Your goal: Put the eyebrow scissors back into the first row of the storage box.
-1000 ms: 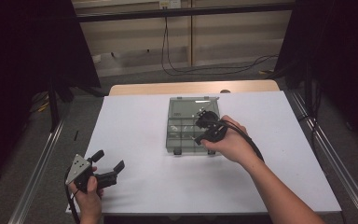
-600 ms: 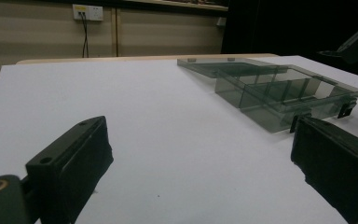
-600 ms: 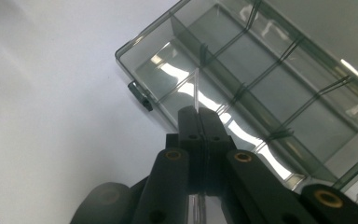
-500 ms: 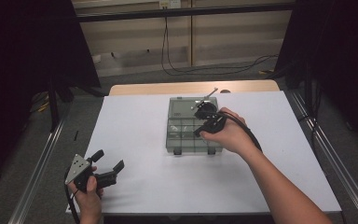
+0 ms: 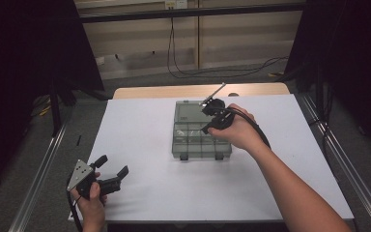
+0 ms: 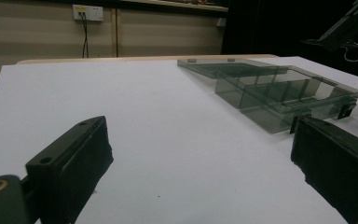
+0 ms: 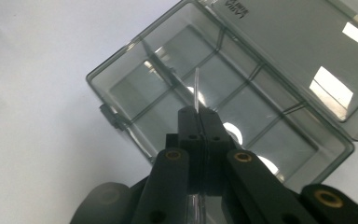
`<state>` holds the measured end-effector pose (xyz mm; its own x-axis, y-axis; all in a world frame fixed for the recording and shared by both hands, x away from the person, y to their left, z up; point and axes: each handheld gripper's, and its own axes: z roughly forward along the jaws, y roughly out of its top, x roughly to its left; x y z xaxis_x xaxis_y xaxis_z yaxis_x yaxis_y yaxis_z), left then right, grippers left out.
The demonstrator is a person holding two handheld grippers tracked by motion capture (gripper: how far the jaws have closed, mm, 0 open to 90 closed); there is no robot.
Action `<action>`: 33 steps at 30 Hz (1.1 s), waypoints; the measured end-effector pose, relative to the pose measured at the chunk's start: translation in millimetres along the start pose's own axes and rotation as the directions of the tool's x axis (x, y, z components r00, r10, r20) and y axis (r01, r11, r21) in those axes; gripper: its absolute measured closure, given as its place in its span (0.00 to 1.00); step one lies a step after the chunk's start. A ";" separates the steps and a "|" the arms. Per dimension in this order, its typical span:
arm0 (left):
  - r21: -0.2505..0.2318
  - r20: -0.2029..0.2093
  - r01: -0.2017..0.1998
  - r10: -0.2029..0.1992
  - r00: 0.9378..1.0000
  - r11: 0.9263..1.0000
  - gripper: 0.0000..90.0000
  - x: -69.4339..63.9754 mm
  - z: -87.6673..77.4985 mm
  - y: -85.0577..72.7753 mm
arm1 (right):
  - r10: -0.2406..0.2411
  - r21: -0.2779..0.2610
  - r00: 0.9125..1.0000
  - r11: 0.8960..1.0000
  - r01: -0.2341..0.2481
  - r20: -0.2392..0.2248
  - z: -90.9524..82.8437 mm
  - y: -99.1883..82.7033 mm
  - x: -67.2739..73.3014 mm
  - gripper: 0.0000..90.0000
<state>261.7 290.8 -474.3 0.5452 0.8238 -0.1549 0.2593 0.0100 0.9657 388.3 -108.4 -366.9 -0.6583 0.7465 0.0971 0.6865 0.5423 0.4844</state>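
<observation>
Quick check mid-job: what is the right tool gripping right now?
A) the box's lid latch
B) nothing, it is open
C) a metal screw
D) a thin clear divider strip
D: in the right gripper view the right tool is closed on a thin clear divider strip that sticks up past its tips, above the open compartment box.

My table (image 5: 140, 130) has a white top, with a strip of bare wood (image 5: 154, 92) showing along its far edge. One thing lies on it: a smoky clear plastic compartment box (image 5: 195, 140), right of the middle, its lid folded flat open toward the far side.
</observation>
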 end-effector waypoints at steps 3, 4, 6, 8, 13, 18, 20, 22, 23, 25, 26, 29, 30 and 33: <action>0.012 0.006 -0.015 0.015 1.000 1.000 0.05 0.9 -0.7 0.2 | 0.002 -0.001 1.000 1.000 -0.002 0.005 0.7 2.2 -5.2 1.00; 0.012 0.006 -0.015 0.015 1.000 1.000 0.05 0.9 -0.7 0.2 | 0.006 0.001 1.000 1.000 -0.006 0.008 1.1 2.9 -6.2 1.00; 0.013 0.005 -0.016 0.016 1.000 1.000 0.05 0.9 -0.7 0.2 | 0.002 -0.003 1.000 1.000 -0.002 0.009 2.1 4.3 -9.2 1.00; 0.016 0.004 -0.023 0.023 1.000 1.000 0.05 1.3 -0.9 0.3 | -0.007 -0.004 1.000 1.000 0.007 0.010 3.9 5.7 -12.1 1.00; 0.018 0.005 -0.023 0.023 1.000 1.000 0.05 1.2 -0.8 0.3 | -0.011 -0.002 1.000 1.000 0.011 0.011 8.8 8.7 -16.9 1.00; 0.017 0.005 -0.021 0.021 1.000 1.000 0.05 1.1 -0.6 0.2 | -0.009 0.010 1.000 1.000 0.009 0.016 14.1 11.1 -21.6 1.00; 0.016 0.005 -0.022 0.022 1.000 1.000 0.05 1.3 -0.7 0.3 | -0.011 0.011 1.000 1.000 0.011 0.016 16.8 11.8 -23.3 1.00; 0.016 0.004 -0.023 0.023 1.000 1.000 0.05 1.4 -0.7 0.3 | -0.026 0.013 0.999 1.000 0.026 0.021 19.8 12.2 -25.5 1.00; 0.017 0.005 -0.022 0.022 1.000 1.000 0.05 1.3 -0.7 0.3 | -0.025 0.015 0.999 1.000 0.025 0.025 22.7 12.9 -26.7 1.00; 0.016 0.005 -0.023 0.023 1.000 1.000 0.05 1.3 -0.6 0.3 | -0.027 0.018 0.999 0.999 0.027 0.025 24.2 13.0 -27.5 1.00; 0.017 0.004 -0.023 0.023 1.000 1.000 0.05 1.4 -0.6 0.3 | -0.031 0.017 0.999 0.999 0.031 0.022 26.0 13.2 -28.9 1.00; 0.016 0.005 -0.022 0.022 1.000 1.000 0.05 1.3 -0.6 0.3 | -0.043 0.027 0.999 0.999 0.042 0.030 31.0 13.9 -32.2 1.00; 0.017 0.003 -0.024 0.024 1.000 1.000 0.05 1.4 -0.7 0.3 | -0.043 0.029 0.999 0.999 0.042 0.031 32.7 14.2 -32.6 1.00; 0.017 0.004 -0.023 0.023 1.000 1.000 0.05 1.4 -0.6 0.3 | -0.059 0.036 0.997 0.998 0.057 0.041 37.5 15.4 -33.0 1.00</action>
<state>262.1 292.4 -474.1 0.5540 0.8217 -0.1334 0.2604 -0.0189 0.9653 432.1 -110.2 -395.3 -0.6839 0.7288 0.0325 0.6585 0.5975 0.4576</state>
